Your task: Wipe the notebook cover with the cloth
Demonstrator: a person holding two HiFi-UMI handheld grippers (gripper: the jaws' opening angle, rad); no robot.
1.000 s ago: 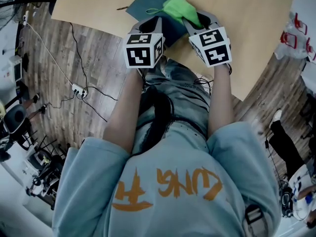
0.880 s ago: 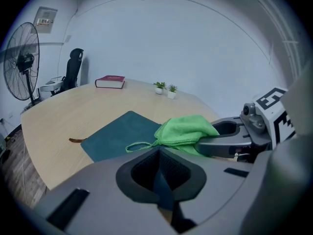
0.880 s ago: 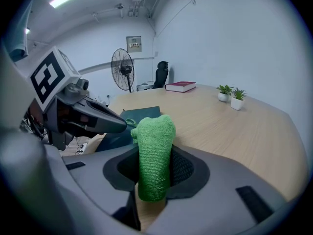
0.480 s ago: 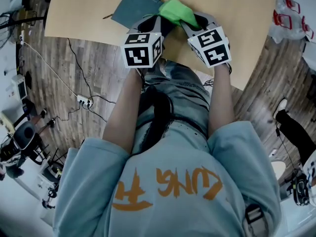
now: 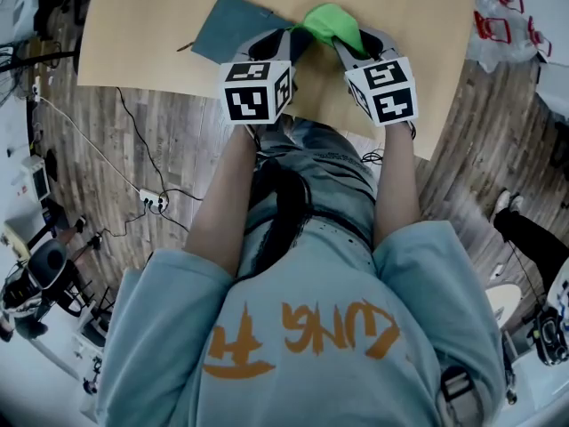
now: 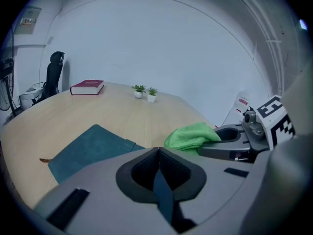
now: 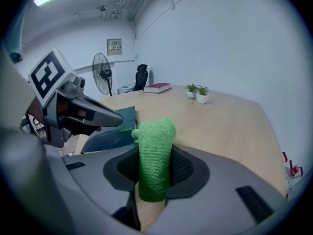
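A teal notebook (image 5: 233, 27) lies flat on the wooden table (image 5: 142, 34), near its front edge. My left gripper (image 5: 289, 39) is shut with nothing between its pads, its tips over the notebook's near right corner (image 6: 88, 151). Whether they touch the cover I cannot tell. My right gripper (image 5: 349, 39) is shut on a green cloth (image 5: 333, 23). The cloth (image 7: 155, 155) stands up between the pads and bunches just right of the notebook (image 7: 115, 124), over bare table. In the left gripper view the cloth (image 6: 190, 136) hangs from the right gripper beside me.
A red book (image 6: 87, 87) and two small potted plants (image 6: 145, 92) sit at the table's far side. An office chair (image 6: 53, 72) and a standing fan (image 7: 102, 77) are beyond it. A power strip with cables (image 5: 151, 201) lies on the floor at the left.
Both grippers have shifted right relative to the notebook. The cloth, earlier over the cover's right part, is now beside its right edge. Both stay shut.
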